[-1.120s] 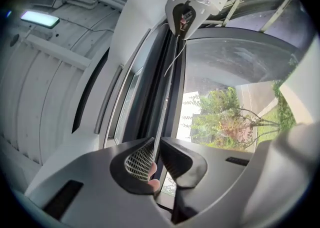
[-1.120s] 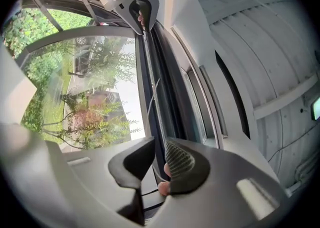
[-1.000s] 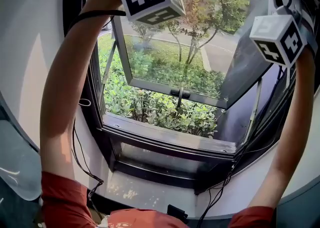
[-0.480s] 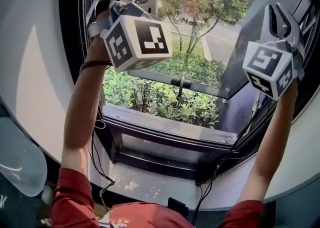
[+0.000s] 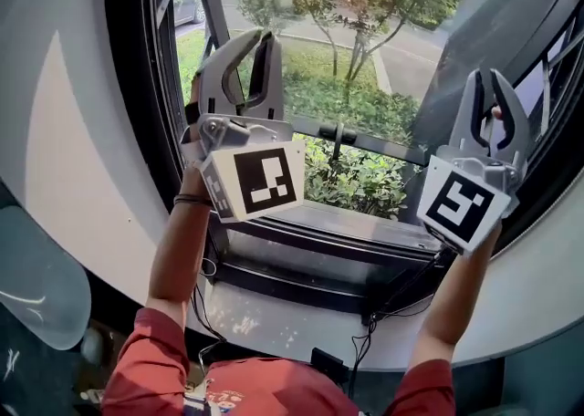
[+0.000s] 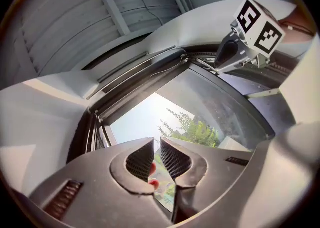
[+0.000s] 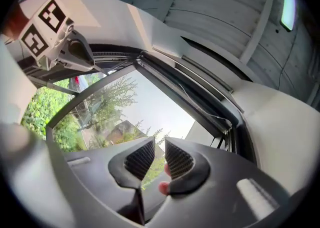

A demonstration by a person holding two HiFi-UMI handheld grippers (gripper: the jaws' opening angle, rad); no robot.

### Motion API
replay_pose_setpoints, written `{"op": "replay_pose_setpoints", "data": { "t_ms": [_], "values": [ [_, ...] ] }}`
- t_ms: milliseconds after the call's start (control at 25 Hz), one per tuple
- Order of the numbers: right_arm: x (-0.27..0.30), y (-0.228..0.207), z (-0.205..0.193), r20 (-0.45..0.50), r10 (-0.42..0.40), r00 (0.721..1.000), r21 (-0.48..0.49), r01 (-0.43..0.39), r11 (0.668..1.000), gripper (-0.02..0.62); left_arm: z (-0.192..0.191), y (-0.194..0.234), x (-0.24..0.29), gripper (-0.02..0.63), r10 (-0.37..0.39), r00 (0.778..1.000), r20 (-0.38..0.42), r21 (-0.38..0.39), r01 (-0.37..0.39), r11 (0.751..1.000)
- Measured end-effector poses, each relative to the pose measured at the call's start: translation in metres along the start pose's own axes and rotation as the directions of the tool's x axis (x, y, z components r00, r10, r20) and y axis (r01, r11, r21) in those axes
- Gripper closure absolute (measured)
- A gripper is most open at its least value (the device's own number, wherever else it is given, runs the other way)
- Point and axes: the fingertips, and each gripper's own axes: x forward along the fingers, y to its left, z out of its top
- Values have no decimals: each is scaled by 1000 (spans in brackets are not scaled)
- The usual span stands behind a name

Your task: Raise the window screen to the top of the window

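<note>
Grey metal jaws of the left gripper (image 5: 259,40) stood a narrow slit apart with nothing clamped between them; its own view showed only sky and a treetop through the gap. The right gripper (image 5: 486,77) was the same, its meshed pads slightly parted and empty, with a fingertip showing behind them. Both grippers were held up in front of the window and pointed upward, the left before the left part of the opening and the right near the right jamb, well apart from each other. Their marker cubes (image 5: 255,182) faced the head camera. The window screen (image 6: 140,79) sat at the top of the window frame (image 5: 164,86). In both gripper views it showed as a long dark bar lying along the upper edge of the opening, with a thin cord running beside it. Neither gripper touched it. Below it, the glass sash (image 5: 388,148) stood swung outward, its handle (image 5: 338,140) in the middle of the bottom rail. Green shrubs (image 5: 356,182) filled the ground outside, just beyond the dark sill (image 5: 347,223). A pale curved wall (image 5: 73,159) surrounded the frame. Thin cables (image 5: 370,337) hung under the sill, and red sleeves (image 5: 155,359) showed at the bottom edge of the head view.
</note>
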Motion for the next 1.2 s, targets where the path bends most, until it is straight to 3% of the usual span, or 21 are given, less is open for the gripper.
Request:
{"op": "replay_pose_setpoints", "data": {
  "t_ms": [280, 600, 880, 1000, 1200],
  "values": [
    [-61, 36, -18, -10, 46, 999, 170, -43, 984, 525, -40, -35, -54, 568, -70, 995, -70, -94, 63, 994],
    [-114, 78, -43, -32, 97, 995, 323, -82, 943, 525, -71, -69, -101, 568, -166, 978, -129, -256, 129, 958],
    [-162, 126, -102, -195, 243, 950, 473, -126, 872, 525, -95, -95, -142, 568, -229, 958, -173, -399, 144, 906],
    [-181, 142, -110, -219, 274, 936, 505, -131, 853, 525, -111, -107, -158, 568, -252, 944, -214, -404, 149, 903],
    [-211, 172, -113, -219, 319, 922, 573, -143, 807, 525, -129, -131, -187, 568, -309, 924, -227, -452, 182, 873]
  ]
}}
